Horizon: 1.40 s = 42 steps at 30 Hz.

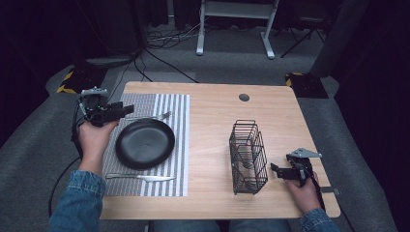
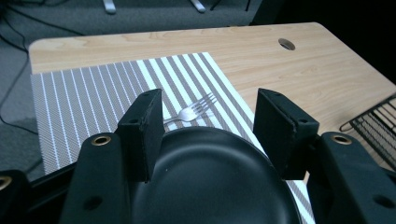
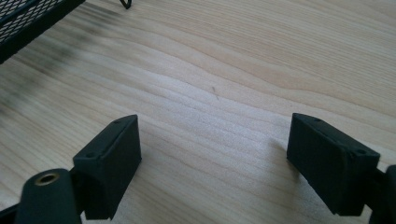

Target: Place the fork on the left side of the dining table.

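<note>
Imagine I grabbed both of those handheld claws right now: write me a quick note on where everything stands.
Left gripper: open, holding nothing, hovering over the far left rim of the black plate, pointing at the fork.
Right gripper: open, holding nothing, low over bare table right of the wire caddy.
Done: plate on the striped placemat, fork beyond it, knife on its near side.
Left: hard to say; something pale sits inside the caddy, perhaps more cutlery to lay out.

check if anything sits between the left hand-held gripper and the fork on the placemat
Nothing blocks it. The left hand-held gripper, jaws open, hovers over the black plate's far rim, and the fork lies just beyond on the striped placemat with open space above.
</note>
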Each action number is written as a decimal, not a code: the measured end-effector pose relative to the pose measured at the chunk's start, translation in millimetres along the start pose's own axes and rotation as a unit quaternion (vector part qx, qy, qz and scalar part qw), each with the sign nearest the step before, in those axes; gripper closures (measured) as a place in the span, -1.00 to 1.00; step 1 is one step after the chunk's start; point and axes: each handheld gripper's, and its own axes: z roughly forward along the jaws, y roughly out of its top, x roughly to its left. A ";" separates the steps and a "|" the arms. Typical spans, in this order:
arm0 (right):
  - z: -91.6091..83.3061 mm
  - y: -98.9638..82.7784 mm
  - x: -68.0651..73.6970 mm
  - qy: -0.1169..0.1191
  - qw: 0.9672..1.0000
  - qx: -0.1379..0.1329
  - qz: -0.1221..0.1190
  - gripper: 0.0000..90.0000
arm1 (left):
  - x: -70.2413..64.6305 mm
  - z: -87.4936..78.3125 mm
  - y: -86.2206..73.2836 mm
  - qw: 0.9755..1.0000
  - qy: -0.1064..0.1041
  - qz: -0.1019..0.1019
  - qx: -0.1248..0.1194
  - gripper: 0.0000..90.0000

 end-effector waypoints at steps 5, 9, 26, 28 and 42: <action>0.0 0.0 0.0 0.000 1.000 0.000 0.000 -0.61 | -13.0 -20.3 -12.4 1.000 -0.011 0.018 -0.013 -0.05; 0.0 0.0 0.0 0.000 1.000 0.000 0.000 -0.61 | -18.0 -35.2 -24.6 0.999 -0.016 0.024 -0.023 -0.08; 0.0 0.0 0.0 0.000 1.000 -0.001 -0.001 -0.60 | -54.0 -84.9 -76.9 0.997 -0.017 0.077 -0.004 -0.21; 0.0 0.1 0.1 0.000 1.000 -0.001 -0.002 -0.60 | -59.8 -88.4 -87.0 0.996 -0.020 0.086 0.000 -0.23; 0.1 0.3 0.6 0.004 1.000 0.000 -0.004 -0.59 | -71.4 -92.7 -138.7 0.997 -0.024 0.077 -0.019 -0.27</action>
